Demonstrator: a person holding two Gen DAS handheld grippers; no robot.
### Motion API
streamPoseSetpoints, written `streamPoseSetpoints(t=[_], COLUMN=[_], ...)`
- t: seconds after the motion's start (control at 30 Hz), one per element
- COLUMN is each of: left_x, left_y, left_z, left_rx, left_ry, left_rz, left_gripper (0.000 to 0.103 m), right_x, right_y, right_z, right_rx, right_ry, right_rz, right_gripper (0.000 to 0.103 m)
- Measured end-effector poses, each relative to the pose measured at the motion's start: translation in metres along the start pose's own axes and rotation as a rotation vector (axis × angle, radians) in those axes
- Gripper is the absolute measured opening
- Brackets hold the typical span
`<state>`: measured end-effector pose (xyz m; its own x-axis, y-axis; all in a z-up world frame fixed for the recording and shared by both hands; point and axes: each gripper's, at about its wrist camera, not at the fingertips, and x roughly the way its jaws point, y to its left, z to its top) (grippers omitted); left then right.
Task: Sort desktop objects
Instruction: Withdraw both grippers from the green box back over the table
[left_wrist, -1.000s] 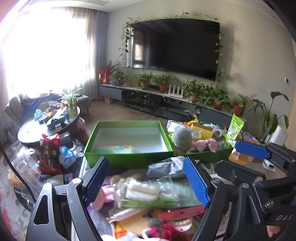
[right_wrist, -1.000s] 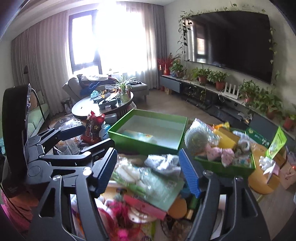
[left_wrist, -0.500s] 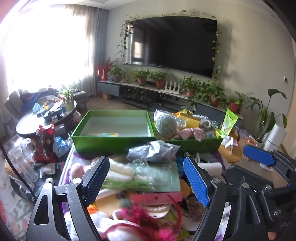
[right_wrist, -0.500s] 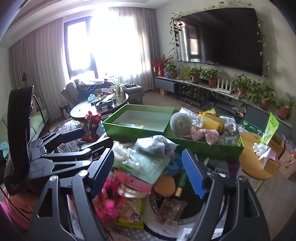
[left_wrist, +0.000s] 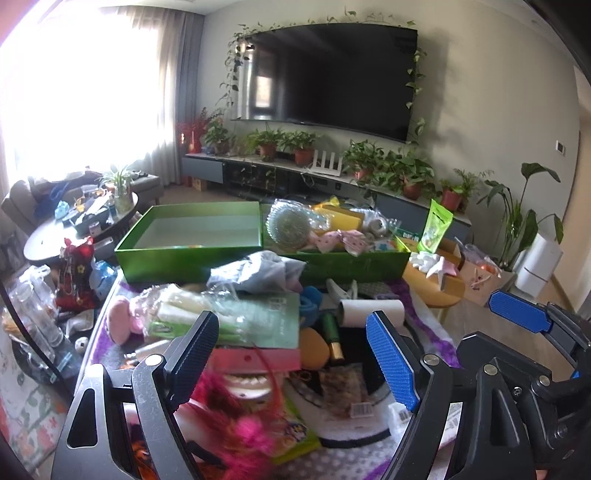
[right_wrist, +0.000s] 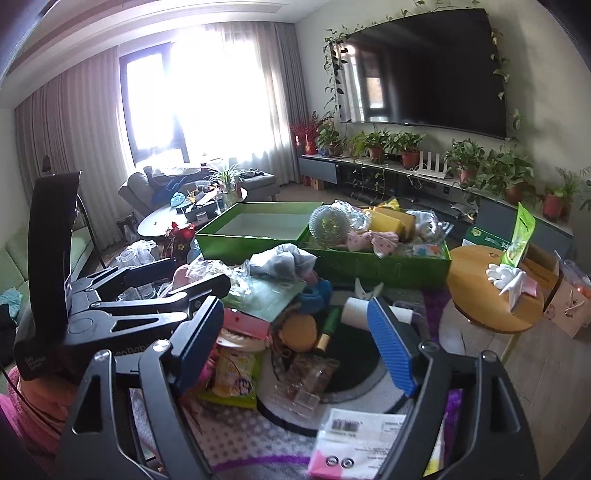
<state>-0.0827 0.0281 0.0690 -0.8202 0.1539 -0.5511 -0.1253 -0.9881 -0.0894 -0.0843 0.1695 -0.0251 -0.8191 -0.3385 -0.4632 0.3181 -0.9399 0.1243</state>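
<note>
Hovering over the heap, both claws empty. Left gripper (left_wrist: 291, 347) stands wide, nothing between its pads; right gripper (right_wrist: 295, 339) likewise wide, its jaws having just been opening, nothing between them.

Nearest, under the right claw: a white printed slip (right_wrist: 362, 428) and a yellow snack packet (right_wrist: 236, 376). Light, crinkly, slippery film; best pinched at a flat edge. Under the left: a pink feathery toy (left_wrist: 240, 432), blurred, soft, would compress to nothing in the pads.

Middle of the pile: orange sponge (right_wrist: 299, 332), squashy, any side will do. White paper roll (left_wrist: 369, 308), light, stiff enough across its width. Green booklet (left_wrist: 266, 321) lies on a pink box (left_wrist: 258, 358), with a clear bag (left_wrist: 181, 314) of pale sticks on top; the bag is slick and will sag. Grey cloth (left_wrist: 258, 269) is limp, take it at the crest.

Farther: two green trays touching side by side. Left tray (left_wrist: 184, 254) nearly bare; right tray (left_wrist: 351, 262) heaped, a netted ball (left_wrist: 288, 225) among it.

Only the right view shows the white slip and the round wooden stool (right_wrist: 491, 291) whole. Only the left view shows the pink toy and a pink plush (left_wrist: 122, 317) at the pile's left edge.
</note>
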Motion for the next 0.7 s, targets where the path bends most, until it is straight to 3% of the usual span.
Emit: streamPoseSetpoints(t=[0.7], left_x=[0.014], left_y=[-0.056], left_z=[-0.042], left_rx=[0.028], left_ry=[0.083], left_rz=[-0.024], left_gripper=[0.083], right_x=[-0.023], right_y=[-0.058], right_z=[-0.051], right_rx=[0.084], right_ry=[0.030], right_rz=[-0.020], right_gripper=[0.081])
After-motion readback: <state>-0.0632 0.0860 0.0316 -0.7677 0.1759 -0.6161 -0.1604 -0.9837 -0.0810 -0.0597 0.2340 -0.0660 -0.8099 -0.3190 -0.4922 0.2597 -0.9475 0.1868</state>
